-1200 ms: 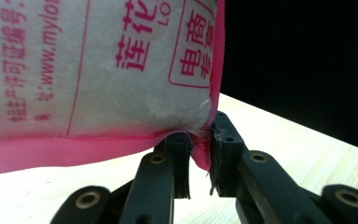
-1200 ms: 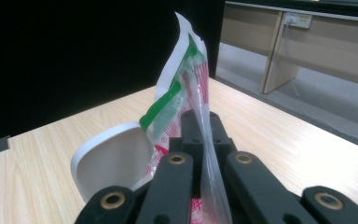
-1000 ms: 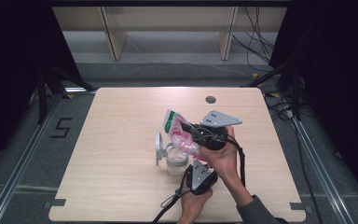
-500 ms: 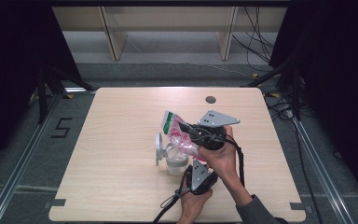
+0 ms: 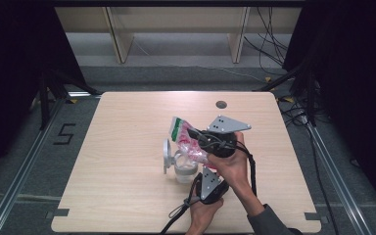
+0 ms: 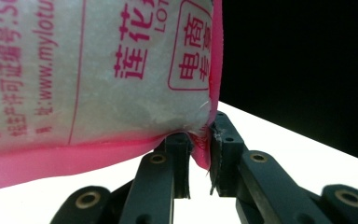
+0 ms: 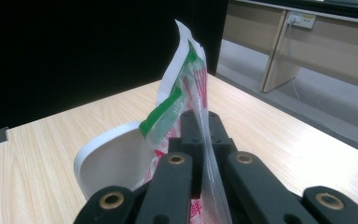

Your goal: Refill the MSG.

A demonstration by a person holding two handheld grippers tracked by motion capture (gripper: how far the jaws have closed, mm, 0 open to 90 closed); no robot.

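Note:
A clear plastic bag [image 5: 190, 147] with pink print and a green strip at its top is held up between both grippers over the middle of the table. My right gripper [image 5: 192, 132], under its grey plate, is shut on the bag's upper part; in the right gripper view the bag [image 7: 177, 93] rises from between the closed jaws of the right gripper [image 7: 200, 122]. My left gripper [image 5: 200, 169] comes from below, and in the left gripper view the left gripper [image 6: 199, 140] pinches the pink bottom corner of the bag [image 6: 98, 84]. A white cup [image 5: 183, 172] stands under the bag.
The cup's round white lid [image 5: 166, 155] stands open to its left, and the lid [image 7: 112, 163] is seen behind the bag in the right gripper view. The wooden table [image 5: 127, 122] has a dark cable hole [image 5: 221, 104] near its far edge. Cables trail off the near edge.

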